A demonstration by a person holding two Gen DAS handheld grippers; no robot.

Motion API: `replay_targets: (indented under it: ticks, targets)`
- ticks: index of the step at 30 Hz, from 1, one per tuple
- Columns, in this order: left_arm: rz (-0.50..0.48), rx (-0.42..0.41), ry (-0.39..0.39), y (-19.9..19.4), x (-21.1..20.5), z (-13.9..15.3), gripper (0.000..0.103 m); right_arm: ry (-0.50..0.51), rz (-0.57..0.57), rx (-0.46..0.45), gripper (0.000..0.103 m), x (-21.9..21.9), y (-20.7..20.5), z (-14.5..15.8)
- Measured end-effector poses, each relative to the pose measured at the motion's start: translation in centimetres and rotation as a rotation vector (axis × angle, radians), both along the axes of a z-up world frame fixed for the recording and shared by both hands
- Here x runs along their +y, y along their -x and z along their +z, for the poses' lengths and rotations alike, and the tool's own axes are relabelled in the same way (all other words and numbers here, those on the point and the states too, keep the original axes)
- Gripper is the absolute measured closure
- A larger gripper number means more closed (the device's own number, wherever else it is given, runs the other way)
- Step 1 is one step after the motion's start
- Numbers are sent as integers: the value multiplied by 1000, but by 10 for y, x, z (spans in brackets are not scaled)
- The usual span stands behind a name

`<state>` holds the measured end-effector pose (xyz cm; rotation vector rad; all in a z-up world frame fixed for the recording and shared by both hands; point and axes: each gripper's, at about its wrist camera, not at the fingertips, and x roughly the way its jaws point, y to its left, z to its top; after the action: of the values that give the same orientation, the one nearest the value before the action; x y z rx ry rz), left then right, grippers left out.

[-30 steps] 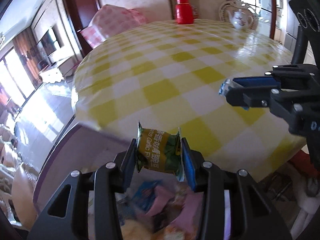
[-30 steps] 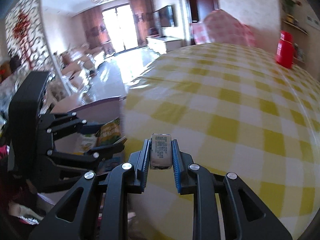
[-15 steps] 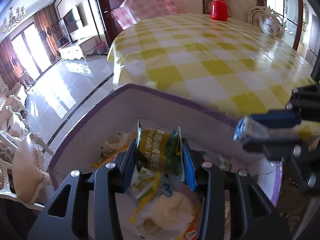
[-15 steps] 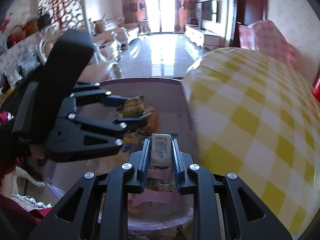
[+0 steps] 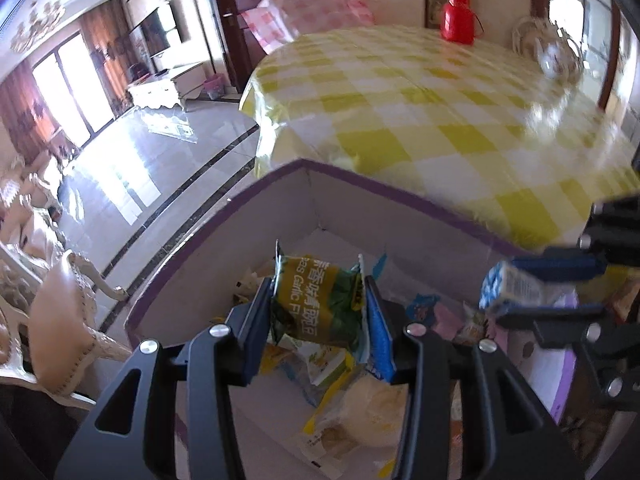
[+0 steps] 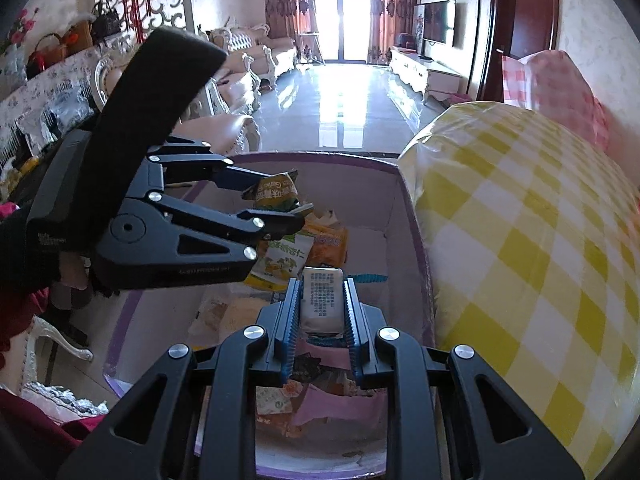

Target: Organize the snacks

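Observation:
My left gripper (image 5: 318, 304) is shut on a green snack packet (image 5: 316, 300) and holds it over the open purple-rimmed white box (image 5: 360, 186). It also shows in the right wrist view (image 6: 276, 208), holding the green packet (image 6: 276, 194). My right gripper (image 6: 322, 300) is shut on a small white wrapped snack (image 6: 322, 300) above the same box (image 6: 320, 158). In the left wrist view the right gripper (image 5: 516, 292) holds that snack (image 5: 508, 290) at the right. Several loose snack packets (image 5: 360, 396) lie in the box.
A round table with a yellow checked cloth (image 5: 440, 112) stands right behind the box, with a red flask (image 5: 458, 16) and a white teapot (image 5: 558, 54) at its far side. Padded chairs (image 5: 60, 320) stand to the left on a glossy floor (image 6: 352, 108).
Both grippers have moved from over the table edge back and down over the box, each still holding its snack. The box interior now fills the lower view.

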<state>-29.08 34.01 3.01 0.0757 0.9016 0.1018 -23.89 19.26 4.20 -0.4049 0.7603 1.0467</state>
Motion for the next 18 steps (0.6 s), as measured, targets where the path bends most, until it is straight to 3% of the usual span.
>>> replay_targets:
  ticks: [1,3,4,5,8,12,18]
  targets:
    - [14,-26,30,2,4,6,49,-14,-1,16,75,-1,-3,1]
    - [30,-83,67,5,11,18,14,-39,-30,25,53,-6,-7,4]
    - [47,-117,68,7,13,26,12,-54,-59,25,39,-9,-10,7]
    - [63,-135,59,8,14,34,10,-62,-84,24,31,-13,-14,10]
    - [98,-215,59,14,16,58,2,-72,-138,41,21,-25,-25,17]
    - [143,-284,98,27,20,83,2,-46,-174,81,16,-34,-32,26]
    - [324,-282,44,40,19,101,2,12,-180,71,16,-35,-20,39]
